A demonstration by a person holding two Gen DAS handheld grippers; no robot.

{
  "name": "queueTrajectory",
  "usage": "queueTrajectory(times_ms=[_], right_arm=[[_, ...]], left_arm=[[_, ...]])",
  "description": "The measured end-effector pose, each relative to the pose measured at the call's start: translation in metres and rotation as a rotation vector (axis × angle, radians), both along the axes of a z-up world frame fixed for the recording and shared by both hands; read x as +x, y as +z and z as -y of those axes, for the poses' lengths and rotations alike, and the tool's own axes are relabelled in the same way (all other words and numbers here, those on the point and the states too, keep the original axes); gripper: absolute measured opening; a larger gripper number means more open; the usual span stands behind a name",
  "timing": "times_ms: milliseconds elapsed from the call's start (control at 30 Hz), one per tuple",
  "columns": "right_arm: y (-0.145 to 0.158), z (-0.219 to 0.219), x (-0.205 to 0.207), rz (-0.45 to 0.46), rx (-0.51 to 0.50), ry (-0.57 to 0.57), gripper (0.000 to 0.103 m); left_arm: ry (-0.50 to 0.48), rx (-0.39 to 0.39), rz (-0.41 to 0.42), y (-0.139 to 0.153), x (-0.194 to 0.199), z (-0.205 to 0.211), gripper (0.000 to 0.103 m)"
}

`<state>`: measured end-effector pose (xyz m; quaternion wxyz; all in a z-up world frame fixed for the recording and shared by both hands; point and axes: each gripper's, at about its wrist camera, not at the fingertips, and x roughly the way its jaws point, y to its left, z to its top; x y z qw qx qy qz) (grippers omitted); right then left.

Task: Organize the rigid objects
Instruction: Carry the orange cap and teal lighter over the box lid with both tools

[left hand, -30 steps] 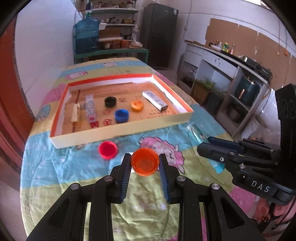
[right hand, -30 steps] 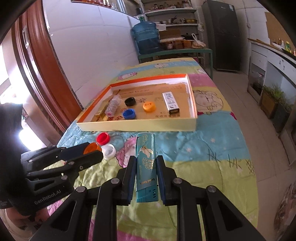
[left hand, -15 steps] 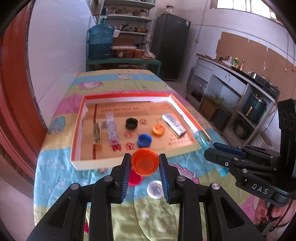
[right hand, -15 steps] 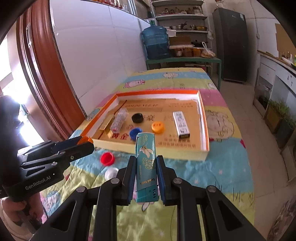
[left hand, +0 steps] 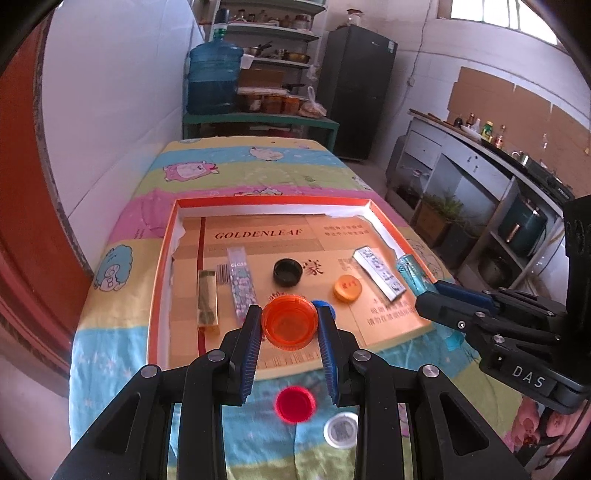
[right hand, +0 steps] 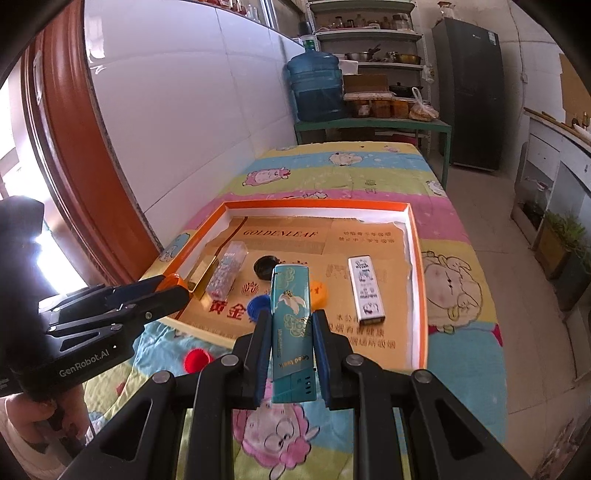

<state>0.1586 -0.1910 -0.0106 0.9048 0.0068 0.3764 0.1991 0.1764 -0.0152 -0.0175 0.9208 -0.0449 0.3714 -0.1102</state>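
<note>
While boxed, three caps (left hand: 286, 272); two outside (left hand: 295, 404).

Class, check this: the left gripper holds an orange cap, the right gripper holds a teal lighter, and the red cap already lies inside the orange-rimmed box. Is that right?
Not quite. The red cap lies outside the orange-rimmed box, on the tablecloth, as the left wrist view shows. The rest stands: the left gripper holds the orange cap and the right gripper holds the teal lighter.

Cartoon-print tablecloth (left hand: 236, 173) on table, blue water jug (left hand: 215, 78) on green bench (left hand: 258, 120) far end, shelves with jars (left hand: 269, 35) behind, black fridge (left hand: 360, 90) far right, counter with bottles (left hand: 480, 138) right, red door frame (right hand: 79, 147) left
</note>
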Motion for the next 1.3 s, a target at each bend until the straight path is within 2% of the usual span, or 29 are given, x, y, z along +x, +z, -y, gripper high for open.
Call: queueTrajectory(times_ms=[800,1300], right_arm=[[-0.017,-0.002,0.057,-0.016,-0.027,0.020,0.022],[-0.034,0.002,0.079,-0.057,-0.008,0.015,0.022]], left_arm=[[0.009,0.008,-0.023,-0.012,0.043,0.010,0.031],[-0.033,0.095,-0.081,-0.033,0.060,0.024,0.031]])
